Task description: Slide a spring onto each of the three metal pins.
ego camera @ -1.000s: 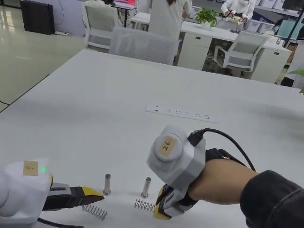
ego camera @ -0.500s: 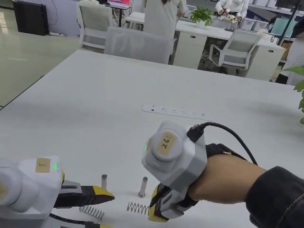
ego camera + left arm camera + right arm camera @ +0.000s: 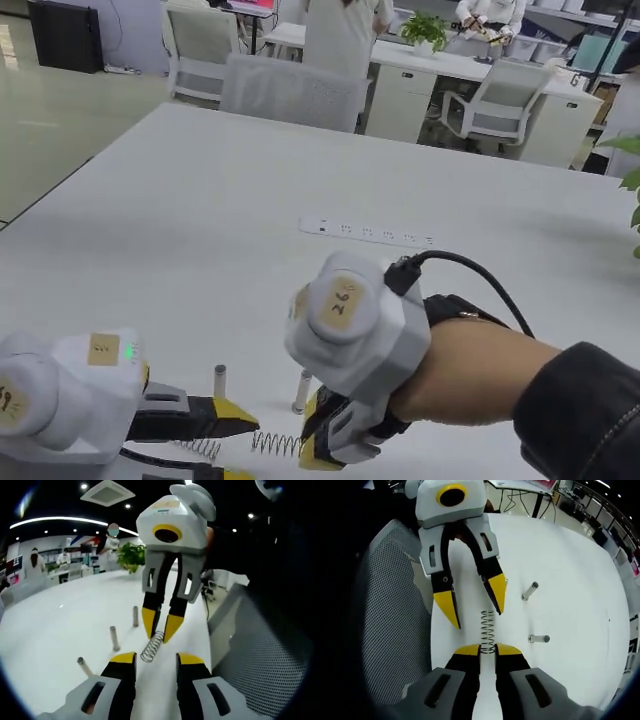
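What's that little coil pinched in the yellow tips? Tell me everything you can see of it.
It is a small spring, a thin open coil of bare silvery wire, fairly straight. One end is pinched in the yellow tips of the right gripper; the free end points between the tips of the open left gripper. It sits on or just above the white table, near the metal pins.

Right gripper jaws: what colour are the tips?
Yellow, on black jaws of the right gripper; clearest in the left gripper view.
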{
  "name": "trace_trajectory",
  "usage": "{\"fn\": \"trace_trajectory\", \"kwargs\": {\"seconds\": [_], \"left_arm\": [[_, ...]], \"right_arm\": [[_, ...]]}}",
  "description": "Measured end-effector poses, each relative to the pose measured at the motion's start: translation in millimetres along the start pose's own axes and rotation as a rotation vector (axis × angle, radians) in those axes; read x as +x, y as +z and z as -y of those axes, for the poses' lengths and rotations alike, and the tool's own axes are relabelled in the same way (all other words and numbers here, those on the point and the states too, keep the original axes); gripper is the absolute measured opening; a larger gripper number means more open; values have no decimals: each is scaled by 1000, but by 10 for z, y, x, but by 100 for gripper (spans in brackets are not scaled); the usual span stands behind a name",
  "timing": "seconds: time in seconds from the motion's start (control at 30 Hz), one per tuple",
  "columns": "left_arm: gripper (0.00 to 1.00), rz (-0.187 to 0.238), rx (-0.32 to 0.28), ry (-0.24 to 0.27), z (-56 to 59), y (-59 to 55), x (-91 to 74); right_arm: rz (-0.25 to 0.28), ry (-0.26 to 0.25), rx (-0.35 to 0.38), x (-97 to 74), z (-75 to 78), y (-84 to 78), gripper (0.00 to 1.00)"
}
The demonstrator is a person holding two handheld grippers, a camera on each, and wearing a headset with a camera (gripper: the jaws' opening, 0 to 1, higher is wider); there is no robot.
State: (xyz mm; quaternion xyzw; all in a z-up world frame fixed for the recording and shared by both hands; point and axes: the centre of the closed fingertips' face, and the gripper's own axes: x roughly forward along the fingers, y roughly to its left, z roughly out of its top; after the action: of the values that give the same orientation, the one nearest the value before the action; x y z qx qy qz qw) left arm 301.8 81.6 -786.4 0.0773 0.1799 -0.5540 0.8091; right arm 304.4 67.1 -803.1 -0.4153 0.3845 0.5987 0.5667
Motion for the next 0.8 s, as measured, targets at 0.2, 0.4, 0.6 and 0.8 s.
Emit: {"fn": "trace_trajectory", "kwargs": {"seconds": [0.2, 0.4, 0.6, 0.8], "left_arm": [[18, 12, 5, -6, 16, 21, 11], [11, 14, 12, -9, 27, 21, 15], [5, 14, 15, -10, 25, 20, 11], [3, 17, 16, -13, 29, 23, 11]], "right_arm": [[2, 10, -45, -7, -45, 37, 7], [5, 15, -77, -11, -59, 58, 7], [-2, 13, -116, -2, -67, 46, 7], [4, 6, -121, -15, -46, 54, 8]]}}
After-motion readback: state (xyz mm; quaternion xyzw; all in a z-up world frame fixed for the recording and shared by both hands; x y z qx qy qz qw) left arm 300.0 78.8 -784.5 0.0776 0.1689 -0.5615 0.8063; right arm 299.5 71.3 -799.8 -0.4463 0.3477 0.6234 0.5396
